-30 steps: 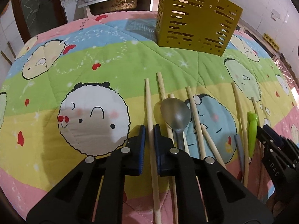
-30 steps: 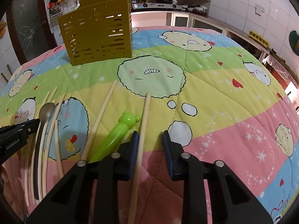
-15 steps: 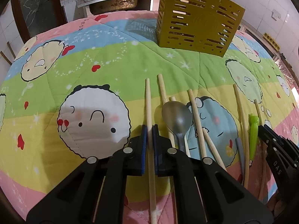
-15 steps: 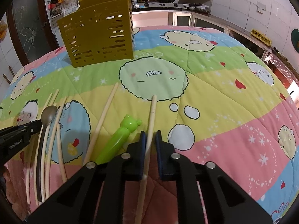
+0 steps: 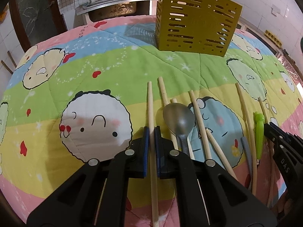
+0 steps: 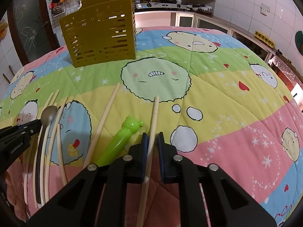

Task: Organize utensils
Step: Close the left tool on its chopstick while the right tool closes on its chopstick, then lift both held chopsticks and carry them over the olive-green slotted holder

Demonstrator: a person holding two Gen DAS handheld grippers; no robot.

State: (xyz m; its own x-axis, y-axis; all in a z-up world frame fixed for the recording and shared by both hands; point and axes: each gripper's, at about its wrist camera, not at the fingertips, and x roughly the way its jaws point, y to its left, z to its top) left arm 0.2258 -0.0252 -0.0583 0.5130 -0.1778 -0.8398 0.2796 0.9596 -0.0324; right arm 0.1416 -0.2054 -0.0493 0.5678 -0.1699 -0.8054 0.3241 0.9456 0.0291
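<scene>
Because each chopstick lies flat on the quilted worktop point(image 6: 217, 87), we have the left tongs point(image 5: 151, 132) clamped on the leftmost chopstick point(image 5: 150, 102) and the right tongs point(image 6: 151, 139), just closed, on the rightmost chopstick point(image 6: 155, 109), ready for the yellow holder point(image 6: 102, 36) standing behind; the spoon point(image 5: 179, 117) waits

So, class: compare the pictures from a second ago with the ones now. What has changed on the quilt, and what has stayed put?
The right gripper has just closed its jaws onto the chopstick that lay loose between them, and that chopstick's far end has swung slightly right. The left gripper tightened on its own chopstick. The spoon, green frog-headed utensil, other chopsticks and yellow holder lie unmoved.
</scene>
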